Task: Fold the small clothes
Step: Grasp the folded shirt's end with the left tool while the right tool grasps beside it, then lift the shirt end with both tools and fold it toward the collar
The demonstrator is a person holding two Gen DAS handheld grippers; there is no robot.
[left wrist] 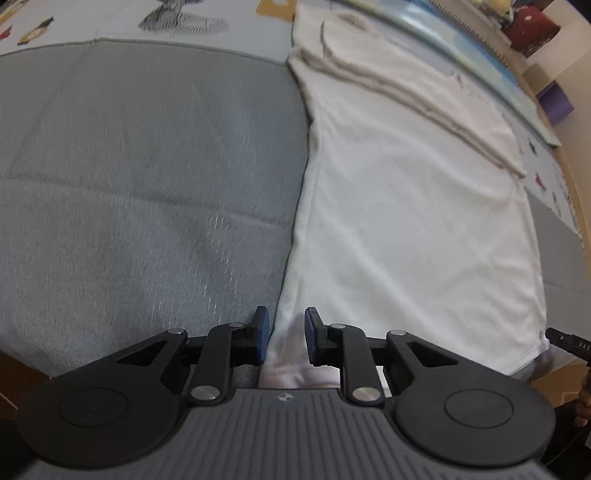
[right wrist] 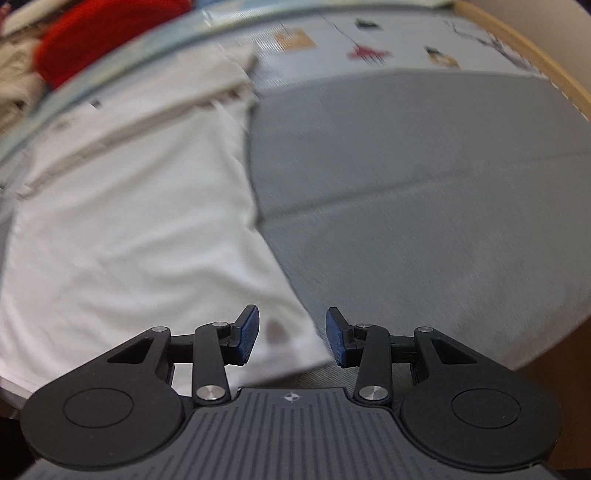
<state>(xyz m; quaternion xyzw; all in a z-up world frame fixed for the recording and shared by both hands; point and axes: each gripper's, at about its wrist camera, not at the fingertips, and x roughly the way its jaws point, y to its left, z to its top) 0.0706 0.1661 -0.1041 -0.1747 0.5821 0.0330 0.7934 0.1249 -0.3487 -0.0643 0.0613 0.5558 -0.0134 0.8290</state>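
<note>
A white garment (left wrist: 399,206) lies flat on a grey mat (left wrist: 147,177), with a folded-over beige band along its far side. My left gripper (left wrist: 287,334) is open, its blue pads on either side of the garment's near left corner, where the cloth bunches up between them. In the right wrist view the same garment (right wrist: 129,229) lies to the left. My right gripper (right wrist: 291,338) is open over the garment's near right corner, which carries a small dark spot (right wrist: 275,329). Neither gripper holds the cloth.
The grey mat (right wrist: 424,192) stretches right of the garment. A printed light play mat (left wrist: 184,22) borders it at the far side. A red object (right wrist: 103,33) and a pile of things lie at the far left. A wooden edge (right wrist: 535,51) curves at the right.
</note>
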